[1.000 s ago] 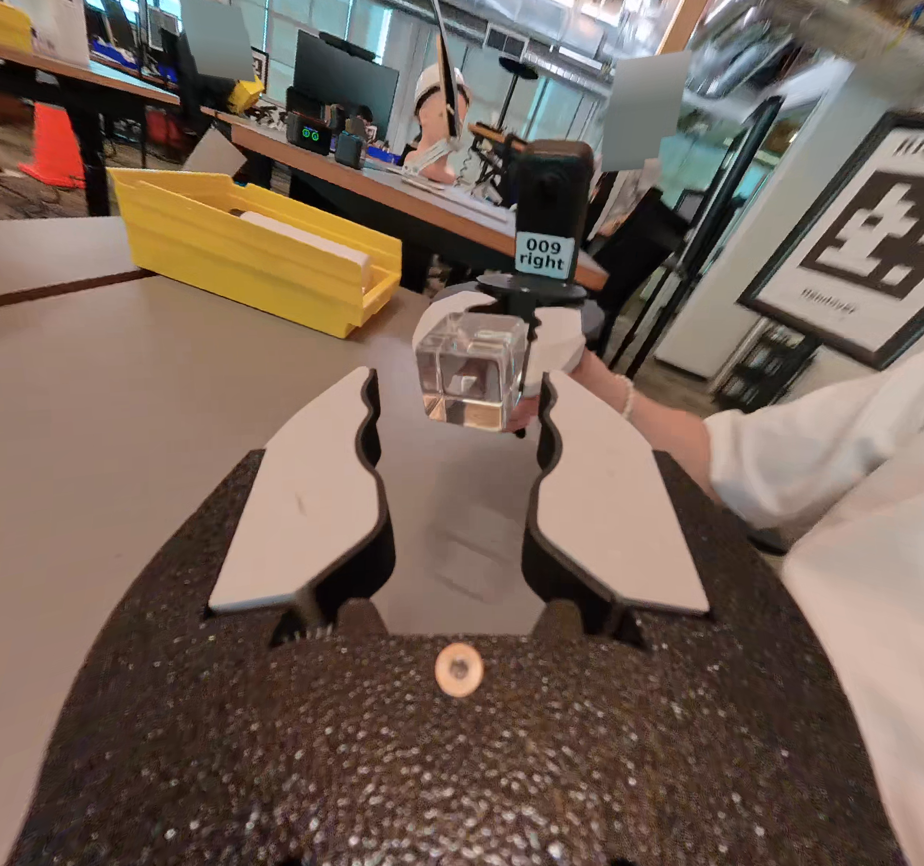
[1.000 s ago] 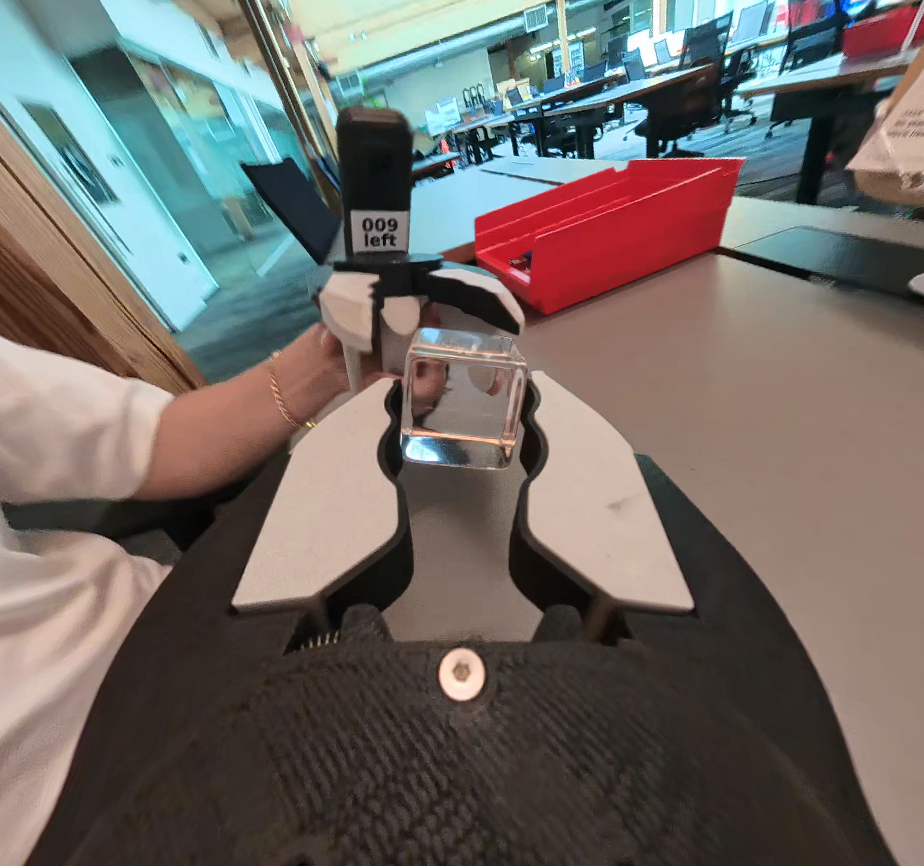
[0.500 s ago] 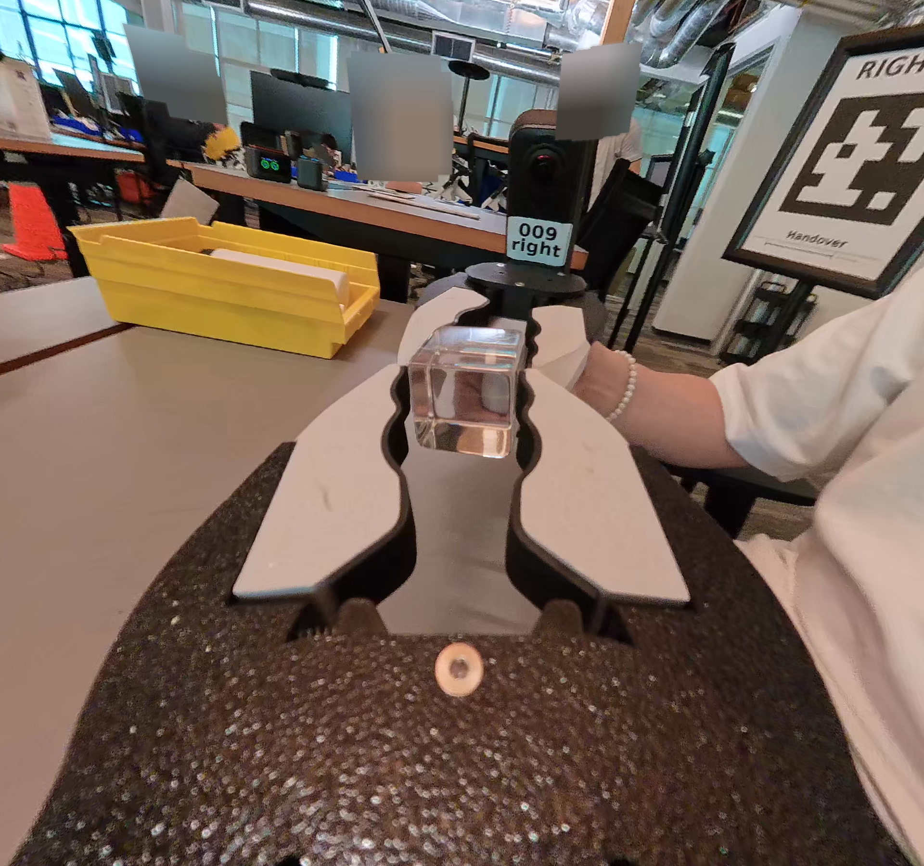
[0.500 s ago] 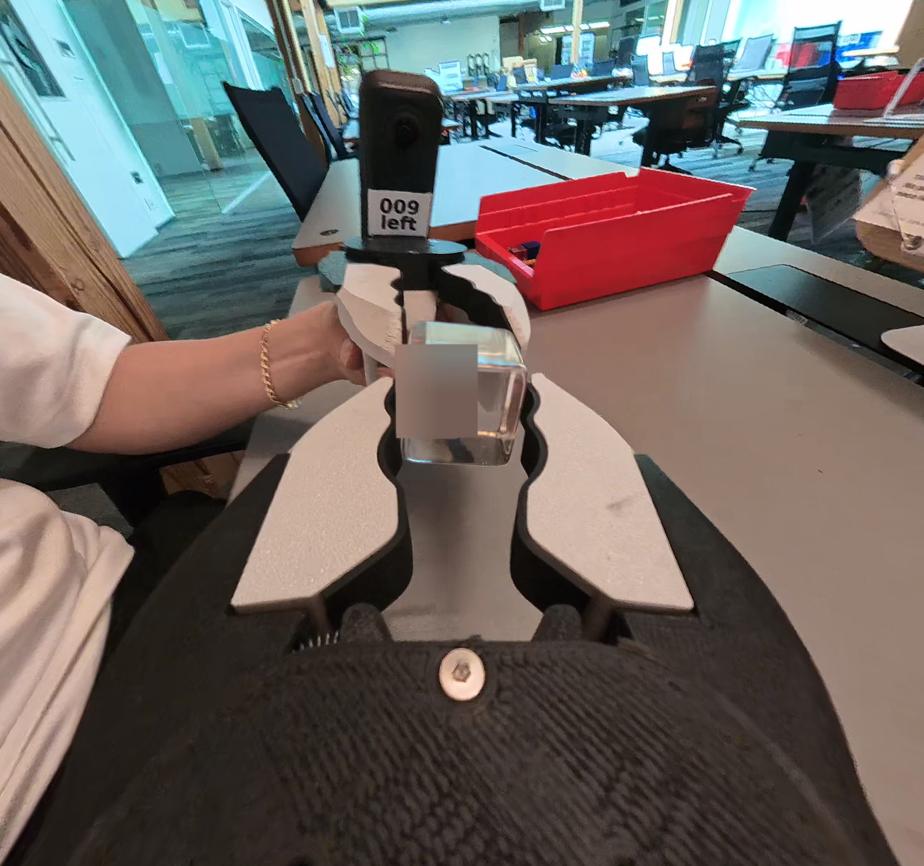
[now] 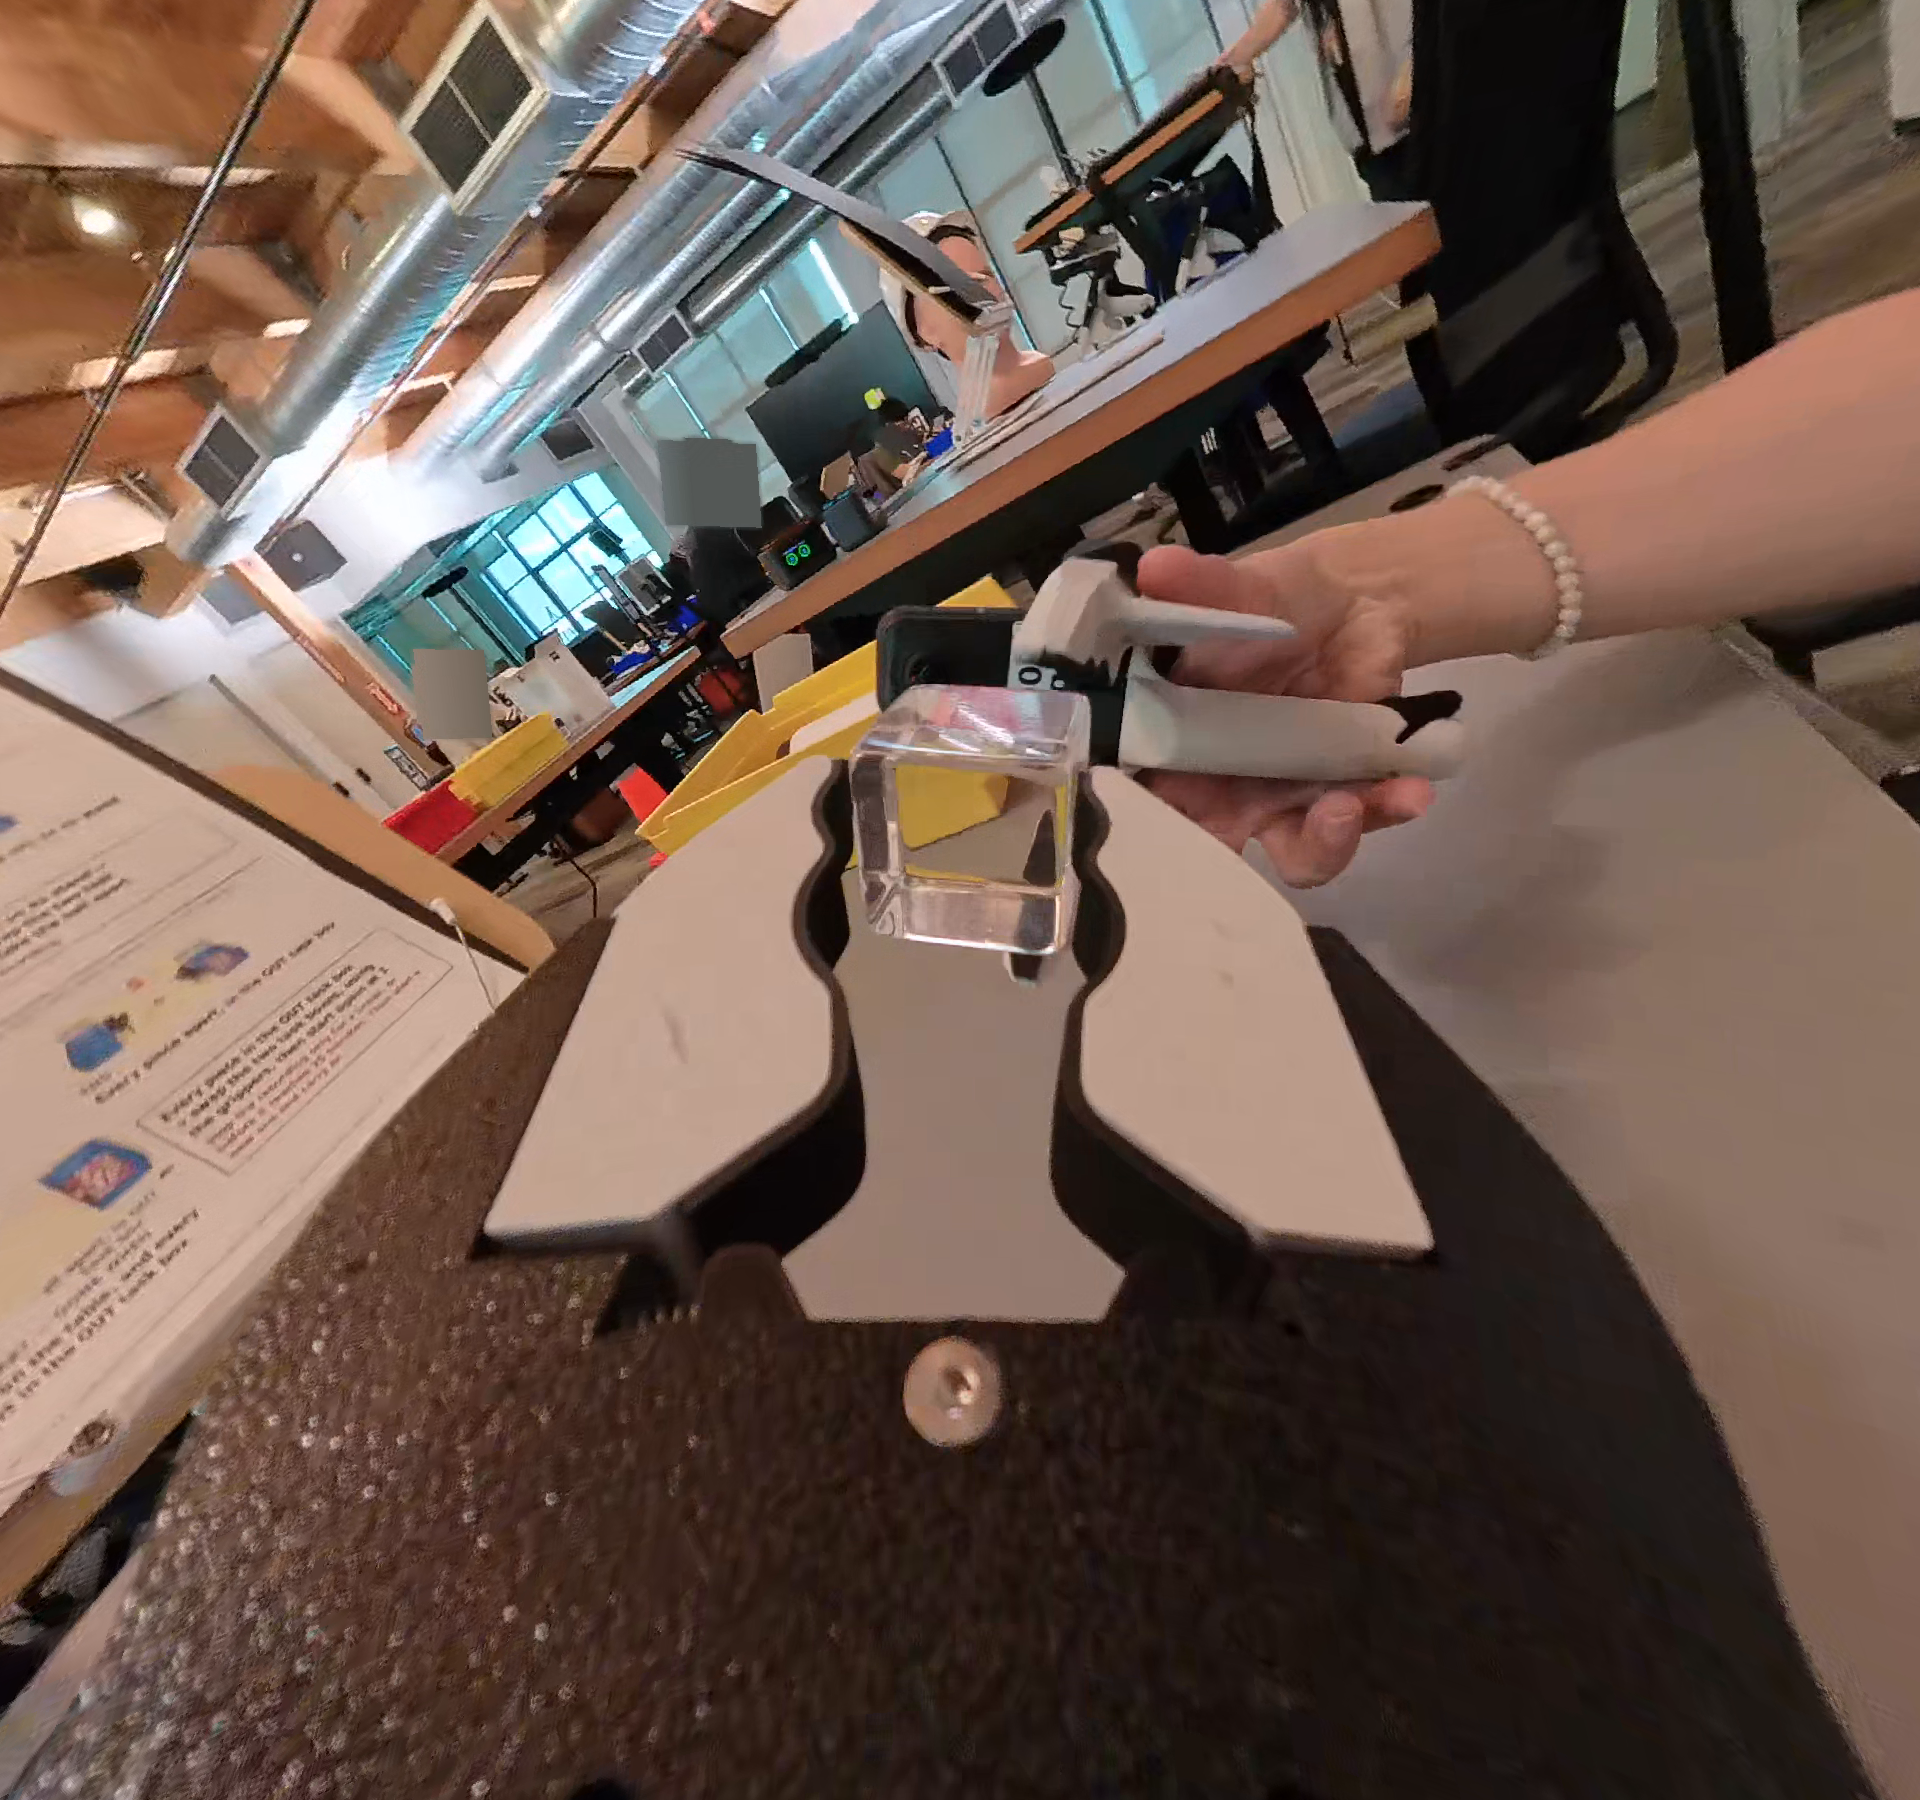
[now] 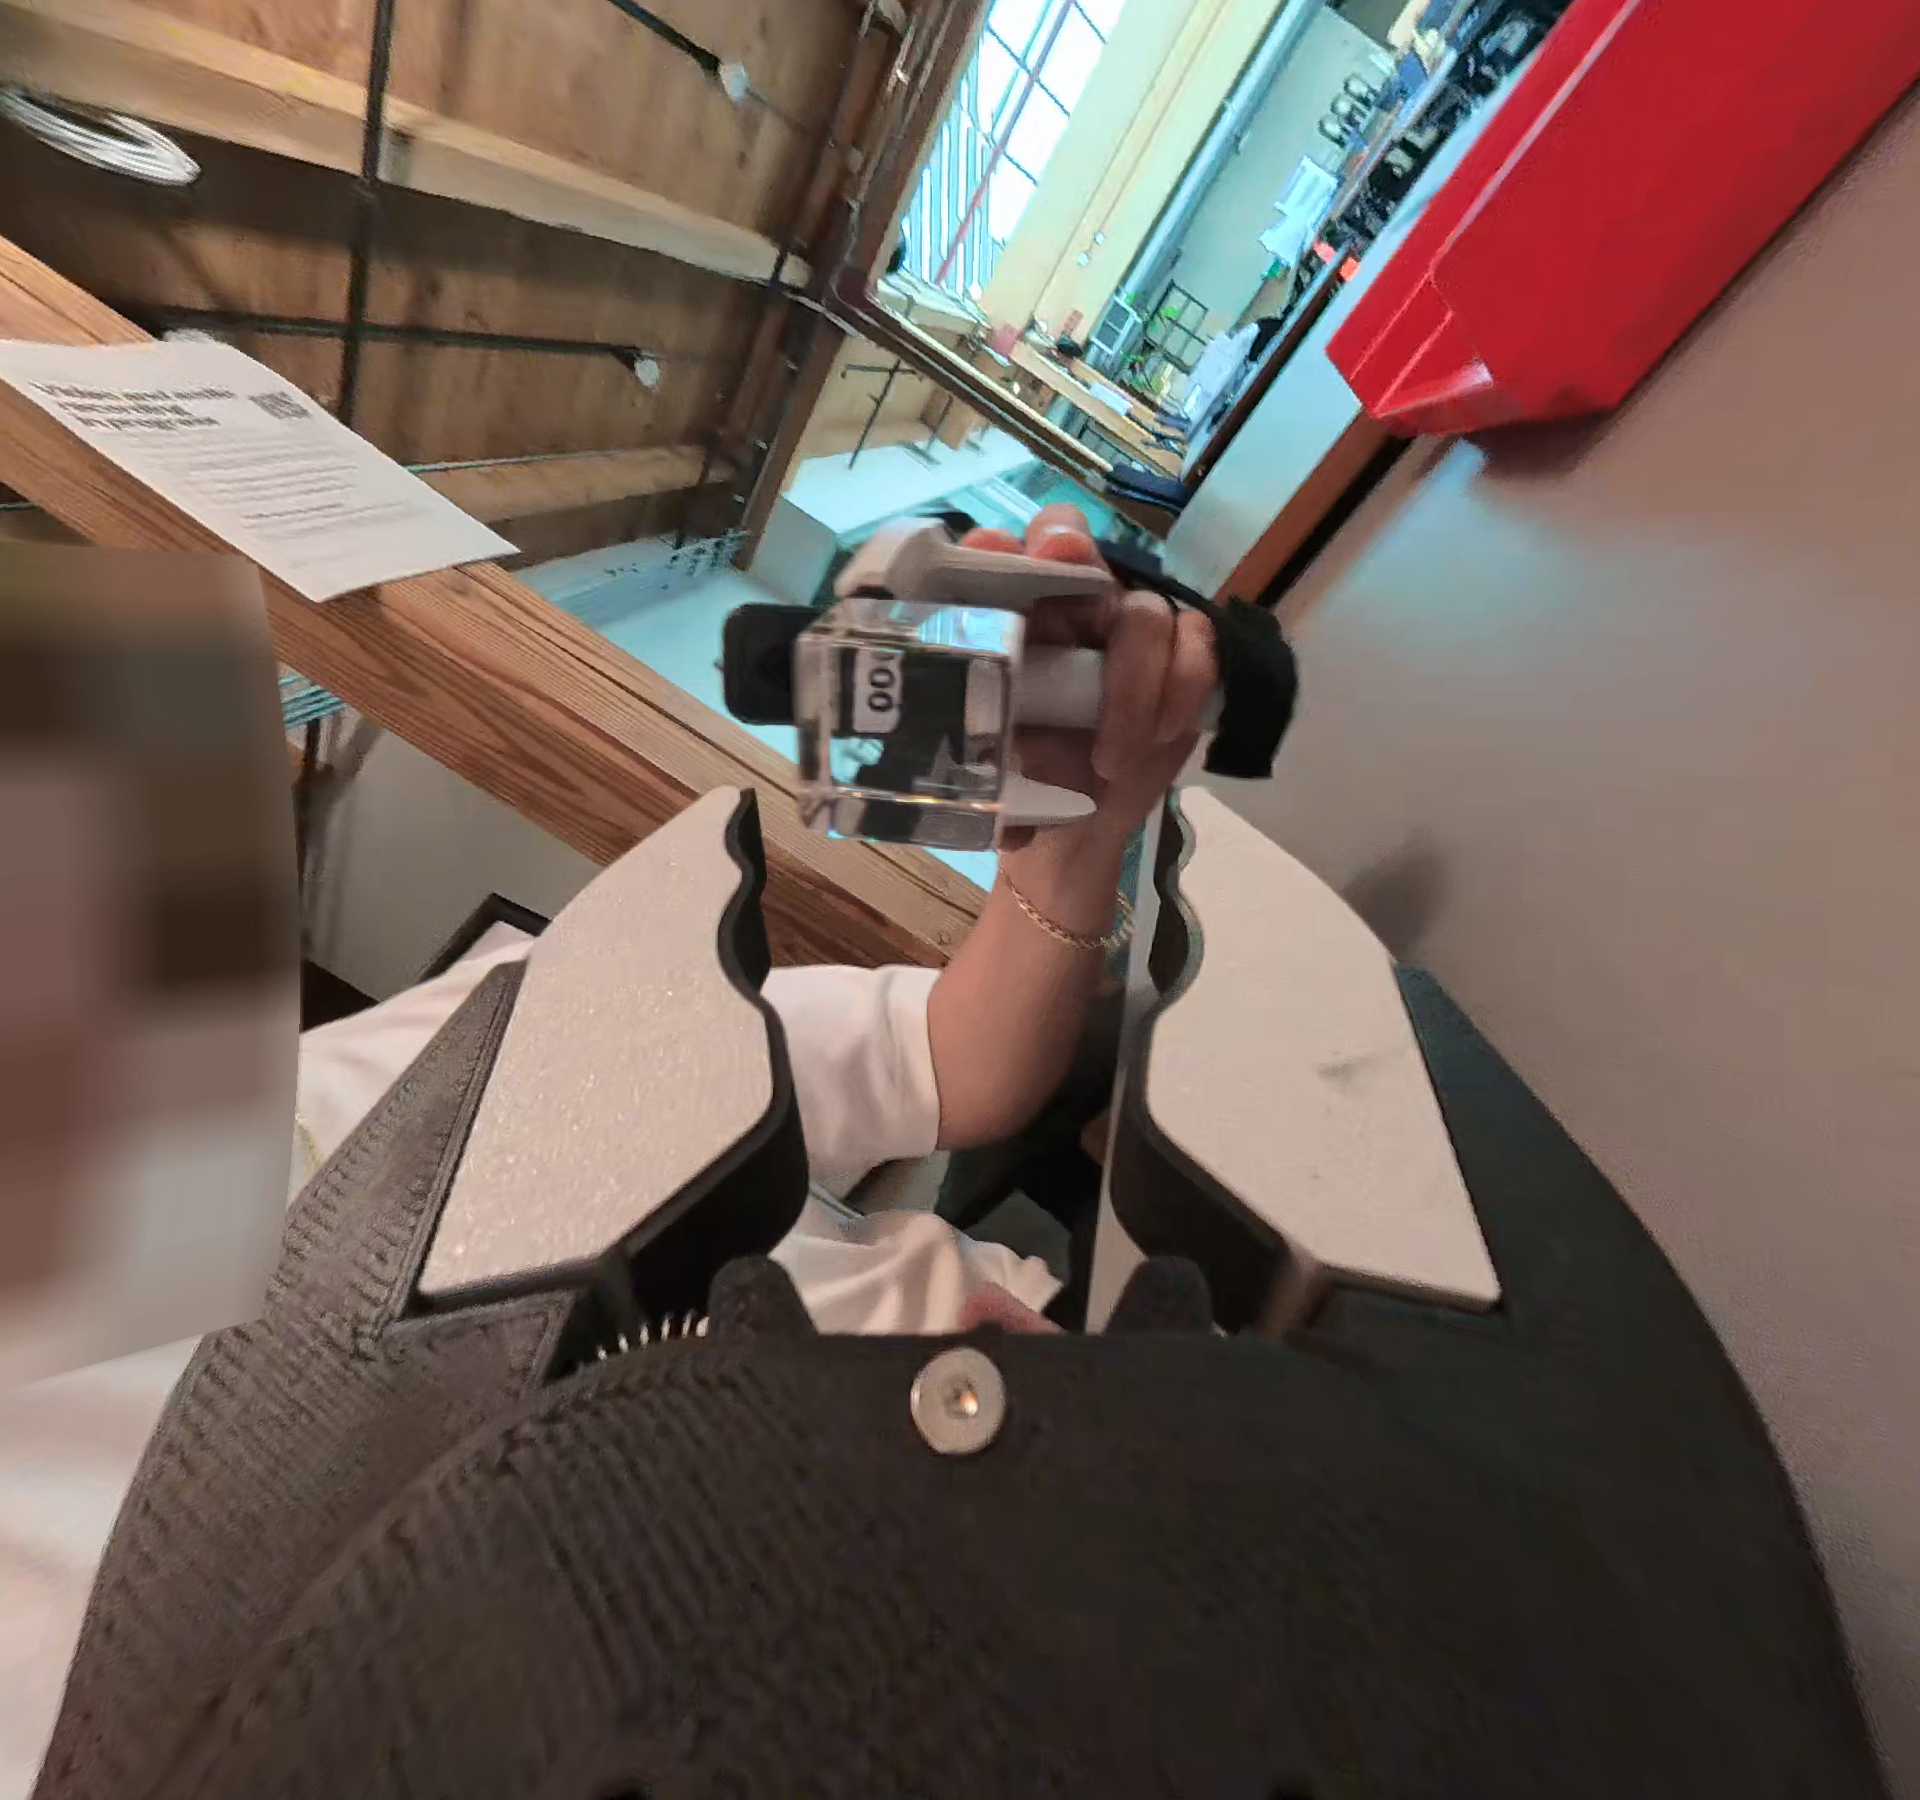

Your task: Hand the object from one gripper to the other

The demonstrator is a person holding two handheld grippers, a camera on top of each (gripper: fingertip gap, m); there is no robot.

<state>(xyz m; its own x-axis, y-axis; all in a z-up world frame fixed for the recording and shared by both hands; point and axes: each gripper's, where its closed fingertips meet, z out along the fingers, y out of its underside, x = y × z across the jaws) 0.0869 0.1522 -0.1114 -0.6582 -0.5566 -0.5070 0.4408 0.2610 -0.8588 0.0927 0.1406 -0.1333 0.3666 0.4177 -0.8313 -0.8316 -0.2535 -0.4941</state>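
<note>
Gripping the clear cube [image 5: 966, 820] between its fingertips, the left gripper [image 5: 961, 877] holds it above the worktop [image 5: 1621, 971]. Beyond it, the right gripper [image 6: 961, 877] stands wide and empty, apart from the cube. The smooth faces could slip if the tilted grip loosens.

Left wrist view, left edge: a printed instruction sheet [image 5: 156, 1075] on a board, its small print blurred, with small coloured pictures. Centre: a white label [image 5: 1039, 680], mostly hidden behind the clear cube [image 5: 966, 815]. Right wrist view, upper left: a white printed page [image 6: 249, 462] with a square code. Centre: another label [image 6: 883, 696] shows through the cube.
</note>
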